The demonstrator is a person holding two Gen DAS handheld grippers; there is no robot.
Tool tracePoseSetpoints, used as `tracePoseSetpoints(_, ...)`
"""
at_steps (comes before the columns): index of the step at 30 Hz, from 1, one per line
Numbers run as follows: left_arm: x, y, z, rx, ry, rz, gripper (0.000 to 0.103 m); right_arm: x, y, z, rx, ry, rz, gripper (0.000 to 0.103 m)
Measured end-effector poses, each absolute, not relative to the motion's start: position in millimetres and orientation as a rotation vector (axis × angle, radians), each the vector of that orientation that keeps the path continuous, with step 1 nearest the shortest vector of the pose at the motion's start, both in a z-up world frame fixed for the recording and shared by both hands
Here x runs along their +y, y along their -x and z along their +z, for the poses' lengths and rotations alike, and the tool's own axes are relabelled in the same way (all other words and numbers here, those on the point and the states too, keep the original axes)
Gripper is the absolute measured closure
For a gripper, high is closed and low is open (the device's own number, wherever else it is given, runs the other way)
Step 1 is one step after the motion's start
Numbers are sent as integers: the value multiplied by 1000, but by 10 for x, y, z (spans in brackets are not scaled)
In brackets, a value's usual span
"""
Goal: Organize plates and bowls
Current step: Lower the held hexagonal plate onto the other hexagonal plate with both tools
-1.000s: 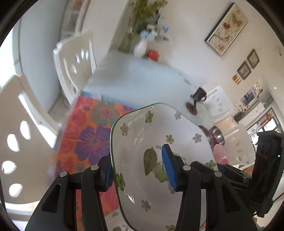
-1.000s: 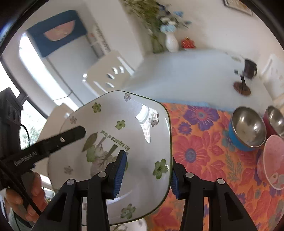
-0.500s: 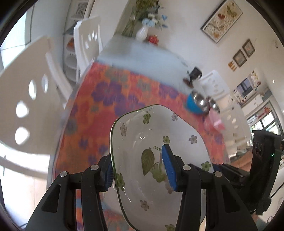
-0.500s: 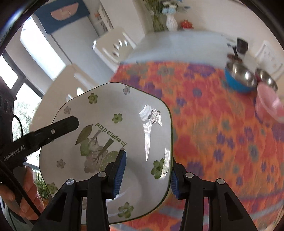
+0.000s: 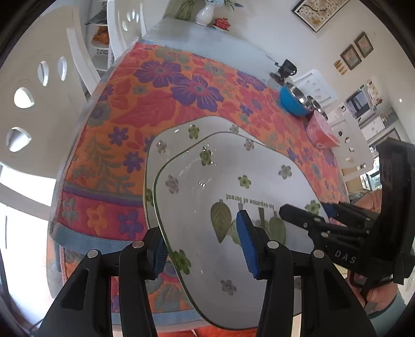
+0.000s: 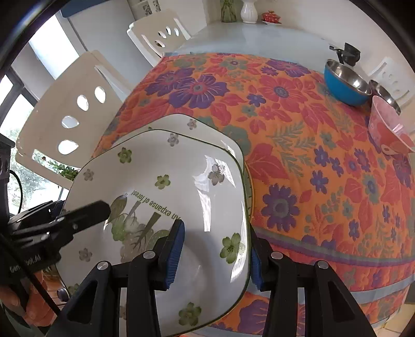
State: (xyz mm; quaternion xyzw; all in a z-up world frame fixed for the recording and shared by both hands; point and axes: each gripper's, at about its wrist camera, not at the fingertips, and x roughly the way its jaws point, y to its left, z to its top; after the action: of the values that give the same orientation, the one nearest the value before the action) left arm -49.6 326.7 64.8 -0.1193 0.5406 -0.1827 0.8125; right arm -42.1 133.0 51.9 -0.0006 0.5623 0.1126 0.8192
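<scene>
A square white plate (image 5: 207,186) with green flowers and leaf print is held between both grippers, tilted a little above the table. My left gripper (image 5: 202,243) is shut on its left rim, one blue pad inside the dish and one under it. My right gripper (image 6: 215,251) is shut on the opposite rim of the same plate (image 6: 168,168). Directly beneath lies a second matching plate (image 6: 202,127) on the flowered tablecloth (image 6: 311,181); only its far edge (image 5: 181,129) shows. I cannot tell whether the two plates touch.
At the table's far right stand a blue steel-lined bowl (image 6: 345,83), a steel bowl (image 6: 386,96) and a pink bowl (image 6: 389,129). A black object (image 6: 348,54) sits behind them, a white vase (image 6: 247,11) at the far end. White chairs (image 6: 72,109) line the left side.
Both grippers have carried the plate down and toward the table; it now hangs right over the second plate, which came into view beneath it. Both grips are unchanged.
</scene>
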Motion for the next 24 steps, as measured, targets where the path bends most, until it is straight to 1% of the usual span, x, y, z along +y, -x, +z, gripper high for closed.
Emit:
tracePoseSetpoints(9, 3271, 461, 560, 1172, 243, -400, 59, 1330, 336, 358, 1227, -3, 222, 59)
tracePoseSetpoints(18, 3370, 357, 640, 1158, 220, -375, 58, 1337, 314, 356, 1219, -18, 208, 59)
tracePoseSetpoints(21, 3412, 286, 663, 1153, 218, -353, 56, 1356, 352, 357, 1218, 0, 199, 59)
tracePoseSetpoints(24, 3427, 221, 667, 1156, 192, -328, 56, 1378, 415, 375, 1211, 17, 205, 59)
